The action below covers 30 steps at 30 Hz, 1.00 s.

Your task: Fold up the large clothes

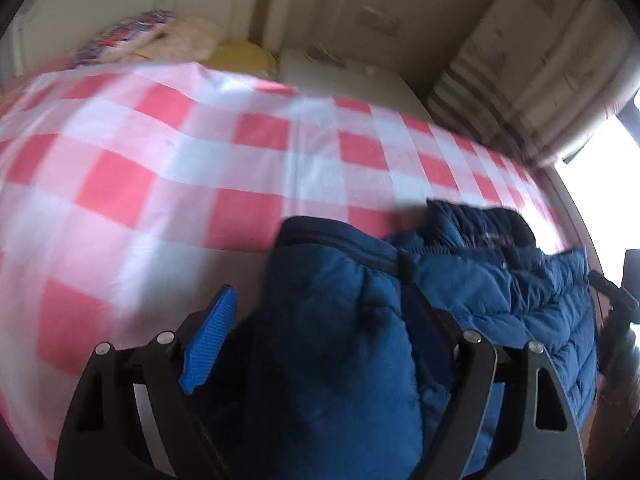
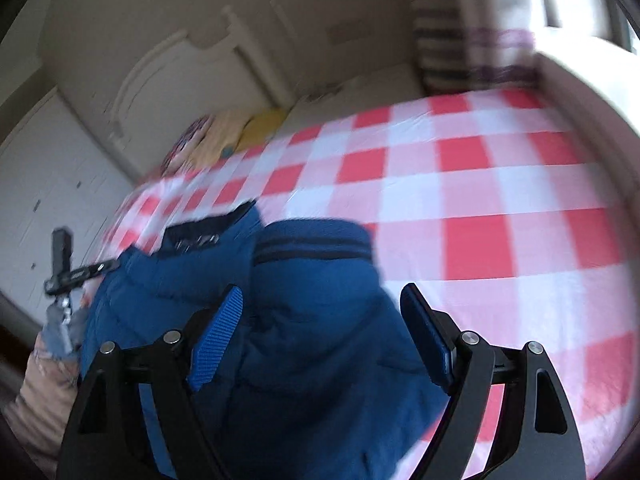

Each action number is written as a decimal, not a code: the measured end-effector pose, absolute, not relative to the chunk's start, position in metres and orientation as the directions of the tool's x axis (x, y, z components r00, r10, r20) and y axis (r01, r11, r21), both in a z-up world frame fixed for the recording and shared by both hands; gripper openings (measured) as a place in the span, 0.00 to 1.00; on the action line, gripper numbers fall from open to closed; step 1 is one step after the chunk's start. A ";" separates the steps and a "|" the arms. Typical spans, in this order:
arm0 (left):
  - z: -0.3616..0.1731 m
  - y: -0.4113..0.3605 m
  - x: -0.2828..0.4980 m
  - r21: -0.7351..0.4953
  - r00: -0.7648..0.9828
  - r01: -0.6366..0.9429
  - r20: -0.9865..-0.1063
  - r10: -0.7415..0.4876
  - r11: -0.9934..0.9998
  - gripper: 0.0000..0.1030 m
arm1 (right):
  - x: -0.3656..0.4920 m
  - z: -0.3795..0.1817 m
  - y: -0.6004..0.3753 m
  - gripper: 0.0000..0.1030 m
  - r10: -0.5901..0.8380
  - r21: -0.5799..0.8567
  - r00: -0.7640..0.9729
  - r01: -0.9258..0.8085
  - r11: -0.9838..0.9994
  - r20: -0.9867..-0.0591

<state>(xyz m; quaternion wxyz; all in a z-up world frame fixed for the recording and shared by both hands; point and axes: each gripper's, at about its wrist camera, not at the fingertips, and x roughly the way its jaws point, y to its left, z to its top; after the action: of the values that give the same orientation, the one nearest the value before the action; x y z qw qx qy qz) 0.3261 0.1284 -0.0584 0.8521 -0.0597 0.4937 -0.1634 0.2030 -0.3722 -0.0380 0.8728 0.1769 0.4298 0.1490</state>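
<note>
Looking along our left tongs (image 1: 320, 320), we see the blue ribbed pad (image 1: 208, 344) of the left finger standing free, while the right finger is mostly buried under a bulky blue padded jacket (image 1: 340, 340) that fills the gap between them; the fingers are spread wide, and we cannot tell whether they pinch the cloth. The jacket bunches up from between the fingers and spills off to the right of the tongs, its quilted part lying beside them. Ahead and to the left of the tongs stretches a bed cover of red and white checks (image 1: 160, 152), with pillows (image 1: 176, 40) blurred at its far end. Looking along our right tongs (image 2: 320, 332), both blue pads show, wide apart, with the jacket (image 2: 312, 320) between them and heaped to their left. Its dark striped cuff (image 2: 312, 248) sits just ahead of the fingertips. The checked cover (image 2: 480, 200) spreads ahead and to the right.
</note>
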 end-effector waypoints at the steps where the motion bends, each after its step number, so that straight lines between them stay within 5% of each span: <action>1: -0.060 0.126 0.327 -0.266 0.449 0.230 -0.825 -0.344 0.936 0.79 | 0.206 -0.041 -0.367 0.77 0.416 0.430 0.569 -0.118 0.895 -0.710; 2: -0.062 0.122 0.329 -0.261 0.442 0.245 -0.827 -0.347 0.934 0.75 | 0.207 -0.043 -0.363 0.75 0.409 0.412 0.560 -0.129 0.902 -0.720; 4: -0.061 0.120 0.324 -0.220 0.450 0.254 -0.835 -0.317 0.942 0.38 | 0.202 -0.041 -0.358 0.47 0.380 0.365 0.595 -0.152 0.919 -0.709; 6: -0.046 0.118 0.310 -0.230 0.484 0.270 -0.807 -0.338 0.935 0.13 | 0.187 -0.031 -0.358 0.29 0.396 0.383 0.646 -0.171 0.908 -0.652; 9: -0.006 0.120 0.277 -0.225 0.581 0.294 -0.730 -0.361 0.929 0.09 | 0.160 0.003 -0.349 0.20 0.382 0.342 0.720 -0.211 0.916 -0.579; 15: 0.057 0.107 0.287 -0.150 0.671 0.279 -0.676 -0.304 0.949 0.10 | 0.170 0.066 -0.338 0.20 0.310 0.237 0.795 -0.215 0.948 -0.521; 20: 0.000 0.085 0.349 -0.095 0.590 0.177 -0.787 -0.183 0.980 0.12 | 0.238 0.008 -0.338 0.20 0.207 0.212 0.701 -0.081 0.974 -0.683; 22: -0.048 0.075 0.359 -0.014 0.543 0.151 -0.834 -0.095 0.988 0.26 | 0.254 -0.037 -0.333 0.21 0.182 0.193 0.610 -0.048 0.980 -0.772; 24: -0.072 0.072 0.359 0.042 0.535 0.135 -0.844 -0.037 0.990 0.32 | 0.252 -0.058 -0.340 0.23 0.213 0.248 0.613 -0.028 0.968 -0.761; 26: -0.066 0.074 0.355 0.074 0.571 0.105 -0.821 0.001 0.992 0.38 | 0.249 -0.057 -0.349 0.25 0.211 0.270 0.617 0.002 0.963 -0.758; 28: -0.061 0.077 0.354 0.128 0.597 0.057 -0.800 0.069 0.990 0.64 | 0.248 -0.052 -0.355 0.27 0.207 0.271 0.611 0.014 0.962 -0.764; 30: -0.051 0.084 0.350 0.144 0.615 0.003 -0.780 0.112 0.990 0.71 | 0.245 -0.037 -0.357 0.27 0.186 0.252 0.604 0.026 0.967 -0.775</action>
<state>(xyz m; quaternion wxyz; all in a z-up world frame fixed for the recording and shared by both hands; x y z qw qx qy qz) 0.3504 0.0840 -0.0506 0.8963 0.0656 0.4376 0.0303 0.2445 -0.3574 -0.0373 0.8875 0.1195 0.4428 0.0449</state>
